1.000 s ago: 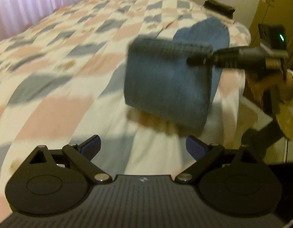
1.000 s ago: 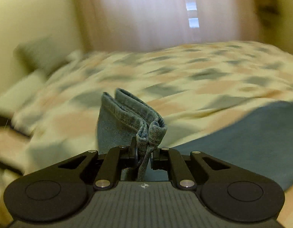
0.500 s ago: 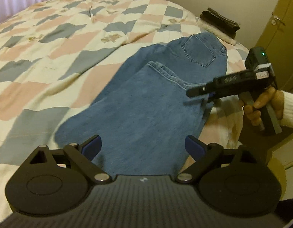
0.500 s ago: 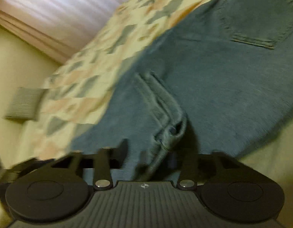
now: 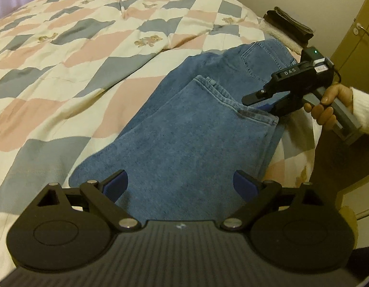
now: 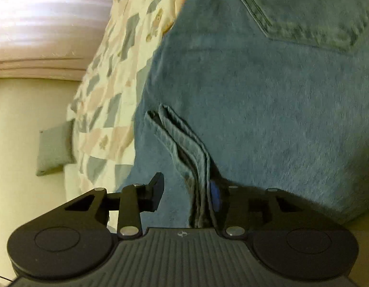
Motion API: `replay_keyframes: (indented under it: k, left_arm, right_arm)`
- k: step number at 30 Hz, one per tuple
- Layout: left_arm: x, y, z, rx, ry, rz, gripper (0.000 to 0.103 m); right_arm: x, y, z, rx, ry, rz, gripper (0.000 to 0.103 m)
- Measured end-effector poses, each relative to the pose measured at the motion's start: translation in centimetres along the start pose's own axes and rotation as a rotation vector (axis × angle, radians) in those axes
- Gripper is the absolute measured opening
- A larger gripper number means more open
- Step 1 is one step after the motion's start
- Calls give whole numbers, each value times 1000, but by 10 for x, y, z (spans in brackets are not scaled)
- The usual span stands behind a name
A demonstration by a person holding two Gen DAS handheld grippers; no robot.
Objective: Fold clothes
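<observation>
Both fingers of the left gripper stand wide apart and hold nothing; the jeans lie flat on the bed just in front of them and fill the space between the two blue pads. Further ahead of these fingers the leg part is folded over the seat part, and its hem makes an edge across the cloth. Beyond the hem, a back pocket shows on the lower layer.

To the right of the left fingers, a hand in a white sleeve holds the right gripper at the right end of the hem. Its fingers are also apart. The hem layers pass between them, close to the right finger with the blue pad, but nothing squeezes them.

To the left of both grippers spreads the checked quilt, pink, grey and cream. A dark folded thing rests at the far corner of the bed, beyond the jeans.
</observation>
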State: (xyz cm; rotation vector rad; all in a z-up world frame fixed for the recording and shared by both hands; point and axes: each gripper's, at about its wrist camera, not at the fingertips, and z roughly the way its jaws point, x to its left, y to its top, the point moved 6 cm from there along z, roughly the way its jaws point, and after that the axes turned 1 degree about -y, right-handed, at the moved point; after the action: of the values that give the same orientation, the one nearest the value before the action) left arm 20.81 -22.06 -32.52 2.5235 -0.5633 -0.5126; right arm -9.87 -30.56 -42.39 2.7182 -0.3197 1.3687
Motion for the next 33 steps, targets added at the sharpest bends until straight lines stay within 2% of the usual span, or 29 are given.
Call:
replay_keyframes:
  k: [1, 3, 6, 7, 11, 14, 18, 21, 26, 31, 33]
  left_arm:
    - [3, 2, 2, 1, -9, 1, 93]
    - [8, 6, 4, 6, -22, 8, 93]
    - [14, 8, 6, 22, -32, 15, 93]
    - [15, 9, 7, 29, -36, 16, 93]
    - [14, 16, 8, 45, -45, 31, 93]
    - [6, 28, 9, 43, -55, 51, 93]
    - [-9, 50, 17, 23, -69, 83, 93]
    - [-30, 70, 26, -5, -86, 100, 93]
    - [-68, 96, 55, -28, -109, 127, 93]
    - [-101, 104, 85, 1, -113, 136, 93]
    - [-109, 104, 94, 15, -104, 138, 93]
  right_arm:
    - [2, 1, 6, 24, -9, -14, 44]
    - [4, 6, 22, 74, 29, -34, 43]
    - [20, 6, 36, 99, 47, -136, 23]
    - [25, 4, 39, 92, 11, -171, 14]
    - [37, -7, 27, 14, -130, -288, 8]
    - [62, -16, 0, -66, -177, -423, 7]
    - [74, -6, -49, -145, -234, -502, 7]
    - [62, 15, -96, -200, -315, -537, 7]
    - [27, 69, -166, -277, -451, -553, 7]
    - [-14, 108, -212, -312, -477, -536, 7]
    - [-23, 117, -217, -308, -444, -538, 7]
